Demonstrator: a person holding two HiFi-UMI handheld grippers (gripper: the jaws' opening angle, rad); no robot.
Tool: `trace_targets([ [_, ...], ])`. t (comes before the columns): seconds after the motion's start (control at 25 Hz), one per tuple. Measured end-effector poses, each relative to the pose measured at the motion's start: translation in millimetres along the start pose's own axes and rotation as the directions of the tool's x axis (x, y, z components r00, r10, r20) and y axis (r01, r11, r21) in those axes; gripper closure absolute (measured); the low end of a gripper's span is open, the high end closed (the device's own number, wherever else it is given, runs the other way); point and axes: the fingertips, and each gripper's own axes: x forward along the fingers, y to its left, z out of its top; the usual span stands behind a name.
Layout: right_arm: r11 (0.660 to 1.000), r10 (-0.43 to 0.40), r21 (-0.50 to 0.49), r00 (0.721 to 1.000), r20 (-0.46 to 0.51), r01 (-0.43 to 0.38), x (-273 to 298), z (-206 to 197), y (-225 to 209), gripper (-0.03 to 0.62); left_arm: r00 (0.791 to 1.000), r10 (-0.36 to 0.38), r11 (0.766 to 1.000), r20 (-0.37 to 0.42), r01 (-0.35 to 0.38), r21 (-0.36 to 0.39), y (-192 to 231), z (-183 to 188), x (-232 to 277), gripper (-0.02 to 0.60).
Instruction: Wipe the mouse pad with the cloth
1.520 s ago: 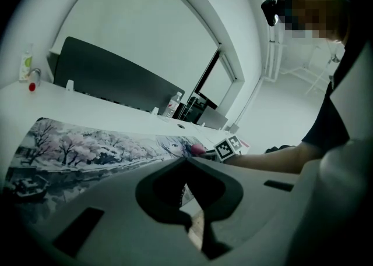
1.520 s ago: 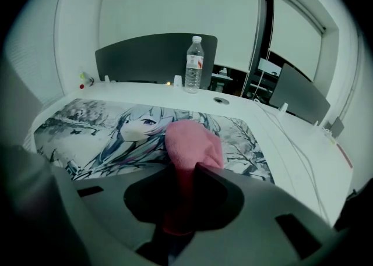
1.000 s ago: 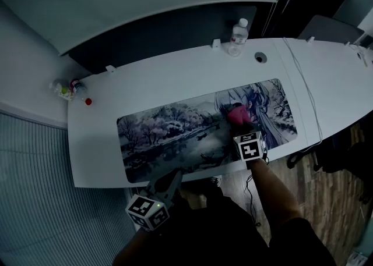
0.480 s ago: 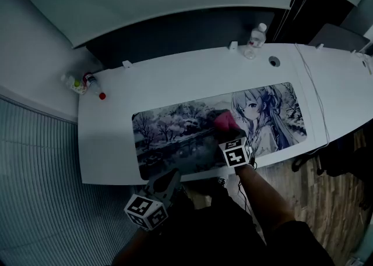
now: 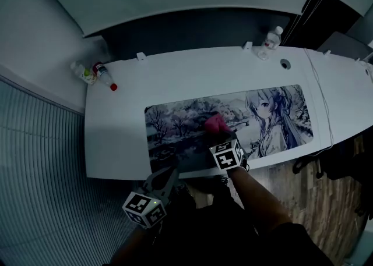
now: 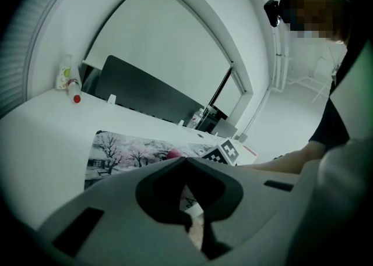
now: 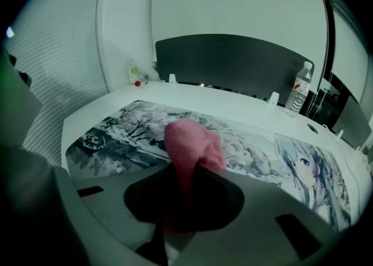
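Observation:
A long mouse pad (image 5: 274,120) printed with a winter landscape and an anime girl lies along the front of the white desk (image 5: 125,99). My right gripper (image 5: 218,134) is shut on a pink cloth (image 5: 214,124) and presses it on the pad's middle, left of the girl figure. In the right gripper view the pink cloth (image 7: 192,148) bulges out past the jaws of the right gripper (image 7: 185,170) over the pad (image 7: 262,151). My left gripper (image 5: 170,174) hangs off the desk's front edge, its jaws shut with nothing in them; the left gripper (image 6: 185,161) points toward the pad (image 6: 122,148).
A water bottle (image 5: 270,41) stands at the desk's back right by a round cable hole (image 5: 285,64). Small bottles (image 5: 96,74) sit at the back left corner. A thin cable (image 5: 324,105) runs across the right end. A dark partition (image 5: 198,29) backs the desk.
My right gripper has dragged the pink cloth leftward along the pad, from the girl figure to the tree part. The left gripper has stayed below the front edge.

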Motion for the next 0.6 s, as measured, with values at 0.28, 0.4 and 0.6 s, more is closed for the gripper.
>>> trace_targets([
  [0.28,0.999,0.037,-0.023,0.999,0.001,-0.037,12.3,14.7,50.2,0.508,1.0,0.012,1.0,0.003,-0.012,-0.003,23.7,-0.5,-25.9,0.577],
  [0.4,0.998,0.052,-0.035,0.999,0.004,-0.052,17.3,21.7,72.3,0.508,1.0,0.014,1.0,0.004,-0.014,0.002,34.4,2.2,-36.2,0.577],
  [0.6,0.996,0.07,-0.054,0.998,0.008,-0.069,24.4,31.2,105.7,0.508,1.0,0.014,1.0,0.003,-0.014,0.014,50.4,5.8,-51.7,0.577],
])
